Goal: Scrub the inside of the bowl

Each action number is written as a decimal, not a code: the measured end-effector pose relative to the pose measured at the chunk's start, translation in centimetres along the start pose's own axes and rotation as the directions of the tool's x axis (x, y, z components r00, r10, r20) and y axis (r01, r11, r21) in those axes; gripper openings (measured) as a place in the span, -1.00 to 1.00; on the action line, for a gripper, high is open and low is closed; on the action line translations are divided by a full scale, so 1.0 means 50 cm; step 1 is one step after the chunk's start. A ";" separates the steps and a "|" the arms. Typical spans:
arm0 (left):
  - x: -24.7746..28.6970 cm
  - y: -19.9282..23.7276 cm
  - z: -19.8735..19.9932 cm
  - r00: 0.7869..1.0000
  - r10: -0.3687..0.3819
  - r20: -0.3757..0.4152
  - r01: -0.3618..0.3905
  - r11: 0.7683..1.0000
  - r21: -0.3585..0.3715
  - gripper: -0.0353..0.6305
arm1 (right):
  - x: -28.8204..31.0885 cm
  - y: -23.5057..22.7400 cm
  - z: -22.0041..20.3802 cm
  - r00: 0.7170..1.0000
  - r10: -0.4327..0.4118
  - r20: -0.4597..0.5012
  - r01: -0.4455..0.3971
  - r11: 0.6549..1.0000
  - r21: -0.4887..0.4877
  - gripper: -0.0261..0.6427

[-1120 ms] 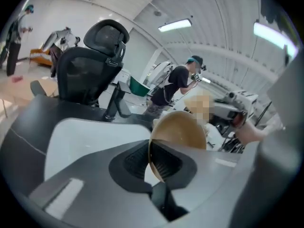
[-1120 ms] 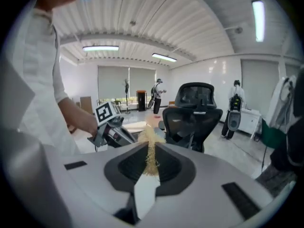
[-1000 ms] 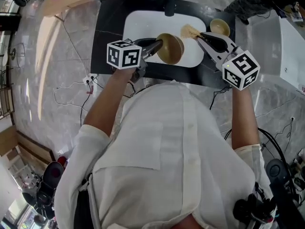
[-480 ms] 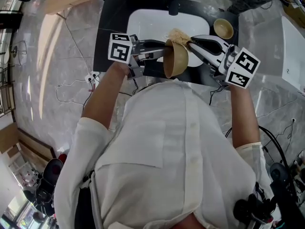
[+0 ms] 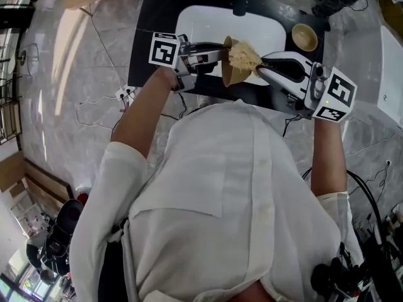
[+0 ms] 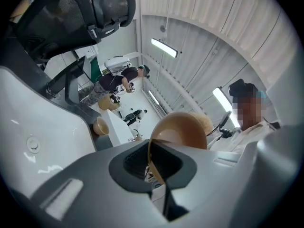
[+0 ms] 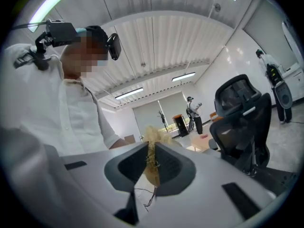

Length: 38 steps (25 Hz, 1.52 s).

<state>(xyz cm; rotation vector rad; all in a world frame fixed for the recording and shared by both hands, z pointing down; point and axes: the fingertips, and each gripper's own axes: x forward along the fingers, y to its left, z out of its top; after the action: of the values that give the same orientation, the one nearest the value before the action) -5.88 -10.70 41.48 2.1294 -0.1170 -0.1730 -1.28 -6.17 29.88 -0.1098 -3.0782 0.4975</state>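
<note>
Bowl (image 5: 229, 74) near white sink (image 5: 201, 25); black counter (image 5: 146, 17); marble floor (image 5: 75, 80).

Bowl (image 5: 230, 74) above sink (image 5: 201, 27), scrubber (image 5: 244, 56) at its right side, 2nd bowl (image 5: 304, 38) right of sink

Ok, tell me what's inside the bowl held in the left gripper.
A straw-coloured fibre scrubber, pinched in the right gripper, sits in the mouth of the bowl. The bowl's inner wall and bottom are covered by it.
</note>
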 end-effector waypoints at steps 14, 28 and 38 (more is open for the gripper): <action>0.007 -0.049 0.031 0.966 -0.189 0.174 0.211 0.970 -0.119 -0.85 | 0.032 0.062 -0.090 0.972 0.184 -0.144 -0.179 0.983 0.048 -0.81; 0.012 -0.081 0.026 0.964 -0.233 0.129 0.247 0.964 -0.099 -0.85 | 0.025 -0.041 -0.155 0.938 0.009 -0.347 -0.017 1.000 -0.020 -0.81; 0.012 -0.070 -0.003 0.981 -0.189 0.051 0.192 0.979 -0.063 -0.85 | -0.013 -0.133 -0.116 0.931 -0.228 -0.286 0.225 0.973 -0.042 -0.81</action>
<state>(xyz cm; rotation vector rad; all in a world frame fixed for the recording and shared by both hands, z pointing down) -5.22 -8.81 38.56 2.0677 0.0666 -0.3336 -0.88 -10.71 37.47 0.1585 -2.7587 0.4147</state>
